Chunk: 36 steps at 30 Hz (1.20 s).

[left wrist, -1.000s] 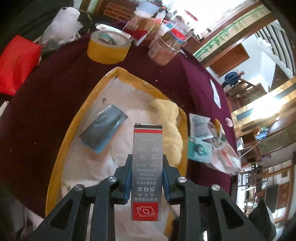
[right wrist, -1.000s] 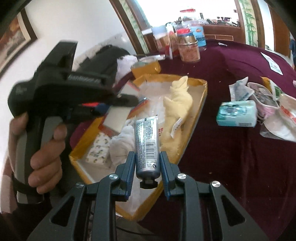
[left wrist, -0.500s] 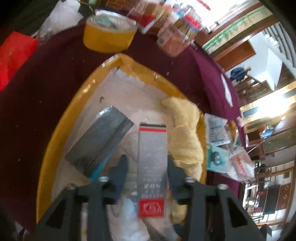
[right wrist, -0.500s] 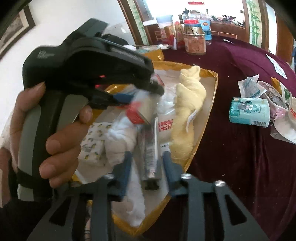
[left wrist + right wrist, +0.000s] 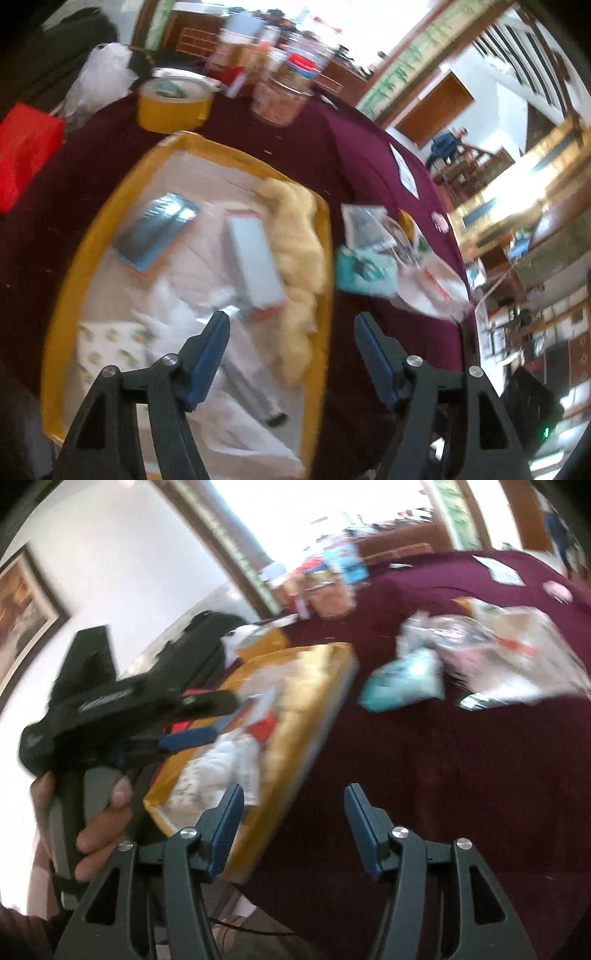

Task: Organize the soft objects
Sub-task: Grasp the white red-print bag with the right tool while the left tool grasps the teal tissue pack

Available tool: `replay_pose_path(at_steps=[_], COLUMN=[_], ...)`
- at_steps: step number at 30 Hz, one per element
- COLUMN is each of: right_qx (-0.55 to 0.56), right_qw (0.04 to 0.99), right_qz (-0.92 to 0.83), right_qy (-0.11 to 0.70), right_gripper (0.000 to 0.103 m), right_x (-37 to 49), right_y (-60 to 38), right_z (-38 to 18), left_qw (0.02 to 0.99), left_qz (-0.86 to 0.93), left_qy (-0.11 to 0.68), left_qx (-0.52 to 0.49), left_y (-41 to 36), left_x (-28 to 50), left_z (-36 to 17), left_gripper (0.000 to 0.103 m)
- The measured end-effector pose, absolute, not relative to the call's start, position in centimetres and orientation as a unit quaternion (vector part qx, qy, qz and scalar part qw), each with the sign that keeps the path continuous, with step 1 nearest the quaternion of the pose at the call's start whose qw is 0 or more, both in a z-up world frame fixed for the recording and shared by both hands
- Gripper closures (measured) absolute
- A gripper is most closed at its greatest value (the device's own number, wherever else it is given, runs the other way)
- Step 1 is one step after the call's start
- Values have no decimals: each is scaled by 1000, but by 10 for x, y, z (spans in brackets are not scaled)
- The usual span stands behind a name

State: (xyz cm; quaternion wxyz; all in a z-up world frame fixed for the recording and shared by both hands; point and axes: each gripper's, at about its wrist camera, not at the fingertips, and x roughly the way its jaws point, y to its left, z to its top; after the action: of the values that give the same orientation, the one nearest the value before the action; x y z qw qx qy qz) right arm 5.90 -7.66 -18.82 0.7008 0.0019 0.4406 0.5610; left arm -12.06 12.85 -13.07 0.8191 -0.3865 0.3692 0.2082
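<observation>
1. Soft objects sit inside the yellow tray (image 5: 64, 280), which fills the centre and left of my left wrist view and rests on the maroon tablecloth (image 5: 354, 155).
2. Along the tray's right side in that view I see the yellow plush cloth (image 5: 295, 236); just to its left lies the grey carton (image 5: 255, 266) with a red end, flat on the tray floor.
3. Lower down, a grey tube (image 5: 255, 395) lies on white crumpled cloth (image 5: 173, 314), and a patterned tissue pack (image 5: 107, 350) sits at the tray's lower left.
4. A dark blue packet (image 5: 155, 229) lies toward the tray's upper left.
5. My left gripper (image 5: 291, 354) hangs over the tray's lower right rim; its jaws are opening, and nothing is between the pads.
6. In my right wrist view, the right gripper (image 5: 293, 829) is at bottom centre over the tray's near edge and the tablecloth; its jaws are opening too, with nothing pinched.
7. The same view shows the left gripper at left, held by a hand (image 5: 92, 823).
8. Outside the tray, a teal tissue pack (image 5: 402, 679) and clear plastic bags (image 5: 509, 657) lie in the upper right, blurred.
9. A yellow tape roll (image 5: 173, 103) and a jar (image 5: 284, 99) stand beyond the tray at the top of the left wrist view.
</observation>
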Motion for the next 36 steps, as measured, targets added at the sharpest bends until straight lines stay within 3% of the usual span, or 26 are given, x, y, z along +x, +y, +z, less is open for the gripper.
replay_pose_path(at_steps=[10, 15, 19, 21, 30, 31, 36], right_qx=[69, 89, 108, 120, 92, 90, 46], right_qw=[725, 743, 765, 772, 777, 772, 791], right_qz=[506, 504, 503, 492, 403, 401, 380], right_qy=[462, 430, 388, 384, 475, 484, 478], right_gripper=[42, 42, 31, 31, 31, 32, 60], right_x=[122, 141, 161, 179, 260, 260, 234], right_y=[-132, -148, -159, -158, -103, -99, -97], right_z=[-199, -181, -150, -142, -177, -183, -198], left_qw=[832, 828, 827, 823, 817, 817, 816], left_qz=[156, 155, 161, 158, 169, 169, 163], left_qy=[417, 446, 454, 458, 461, 464, 466], left_qx=[-331, -302, -290, -297, -301, -299, -301], left_y=[66, 51, 48, 49, 47, 45, 43], left_x=[-59, -28, -15, -11, -8, -7, -4], left_z=[-132, -139, -143, -147, -154, -155, -158], left_gripper=[20, 20, 20, 20, 20, 20, 20])
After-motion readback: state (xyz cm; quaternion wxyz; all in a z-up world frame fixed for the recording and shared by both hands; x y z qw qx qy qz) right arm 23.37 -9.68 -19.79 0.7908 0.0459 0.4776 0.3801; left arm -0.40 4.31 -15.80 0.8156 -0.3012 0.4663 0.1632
